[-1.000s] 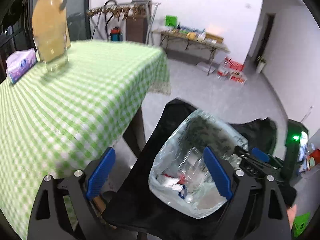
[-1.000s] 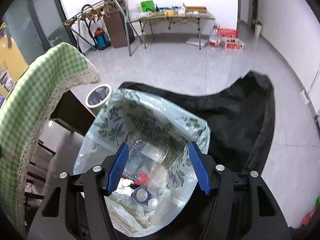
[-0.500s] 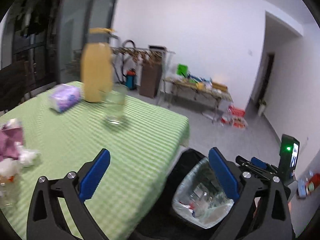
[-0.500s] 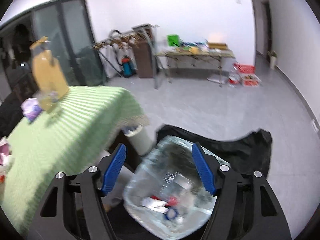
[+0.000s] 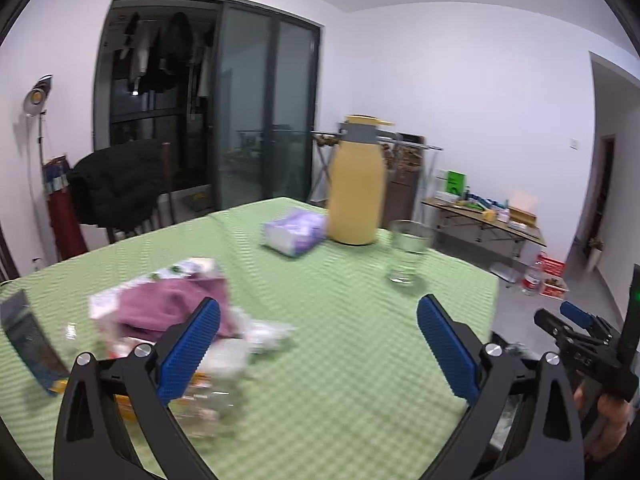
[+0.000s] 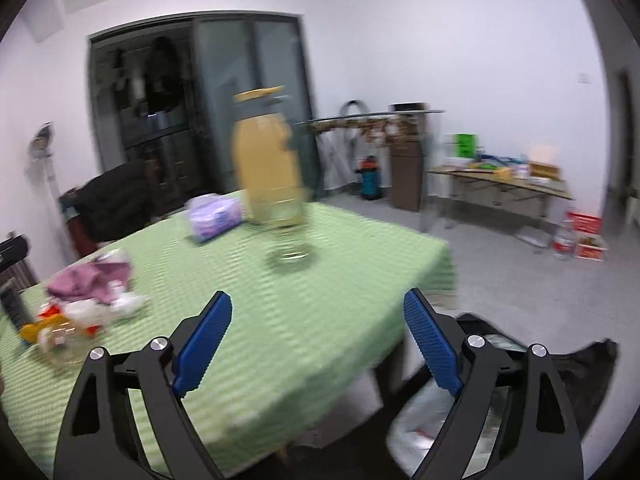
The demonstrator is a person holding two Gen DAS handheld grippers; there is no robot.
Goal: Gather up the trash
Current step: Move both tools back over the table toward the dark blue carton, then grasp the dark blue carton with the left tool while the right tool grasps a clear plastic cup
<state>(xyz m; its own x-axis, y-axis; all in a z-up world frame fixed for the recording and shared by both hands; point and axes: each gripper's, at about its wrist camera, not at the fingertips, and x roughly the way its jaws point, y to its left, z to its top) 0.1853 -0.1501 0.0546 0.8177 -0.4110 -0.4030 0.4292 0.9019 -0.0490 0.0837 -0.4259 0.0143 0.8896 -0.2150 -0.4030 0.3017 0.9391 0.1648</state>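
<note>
1. Left gripper (image 5: 318,340) spread wide, nothing between its jaws; right gripper (image 6: 318,338) has just been opening, also empty.
2. Remaining trash — crumpled purple and white wrapper heap (image 5: 172,312) — lies on the green checked tablecloth (image 5: 340,360).
3. Approach low; pinch one piece, avoiding the clear drinking glass (image 5: 408,254).

- I see a green-and-white checked tablecloth (image 5: 340,360).
- My grippers' pads (image 5: 192,354) are blue on black frames.
- Far on the table stands a yellow jug (image 5: 356,196) with a grey collar.
- Left of the jug lies a purple tissue pack (image 5: 294,230).
- Near left, a mauve cloth (image 5: 168,310) tops the trash.
</note>
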